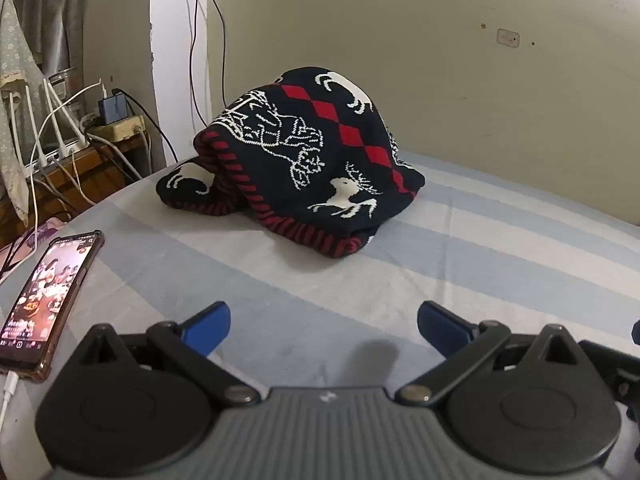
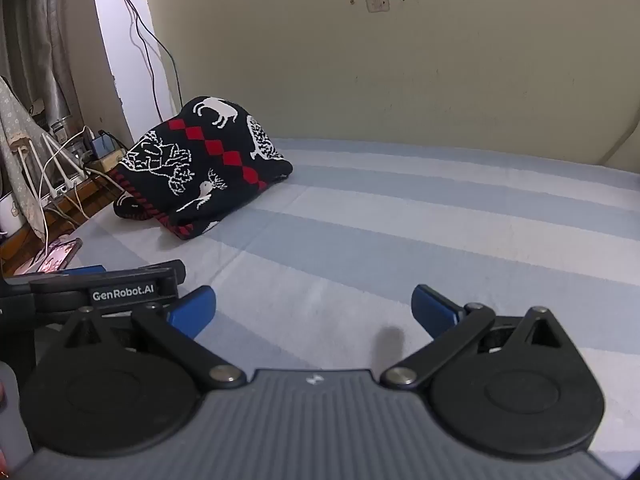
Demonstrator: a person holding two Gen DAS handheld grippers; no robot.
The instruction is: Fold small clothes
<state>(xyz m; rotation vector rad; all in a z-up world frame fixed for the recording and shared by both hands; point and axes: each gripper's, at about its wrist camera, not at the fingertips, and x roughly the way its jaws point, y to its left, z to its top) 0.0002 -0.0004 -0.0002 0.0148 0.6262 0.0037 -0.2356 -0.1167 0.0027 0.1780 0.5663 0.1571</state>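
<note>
To the far left of the left hand-held gripper (image 1: 324,326), a phone (image 1: 48,300) lies on the bed (image 1: 500,264) with its screen lit and a white cable plugged into its near end. Beyond the phone, off the bed's edge, a wooden side table (image 1: 92,168) carries a white router (image 1: 52,128) with upright antennas, a power strip (image 1: 120,128) and a tangle of cables.

The left hand-held gripper hovers low over the striped blue-and-white sheet, its 2 blue fingers (image 1: 208,328) spread wide with nothing between them. Ahead of it and slightly left of centre sits the sweater (image 1: 304,156), a dark knit with white reindeer, a band of red diamonds and a red-striped hem. It is bunched into a rumpled heap near the wall (image 1: 440,60), well apart from the fingertips.

The right hand-held gripper (image 2: 314,312) is just beside the left one, whose black body shows at the left edge of the right wrist view. Its blue fingers (image 2: 434,308) are also spread wide and hold nothing. From here the sweater (image 2: 204,168) lies ahead and far to the left, and bare striped bed (image 2: 460,220) fills the space ahead and to the right up to the wall (image 2: 400,60).
</note>
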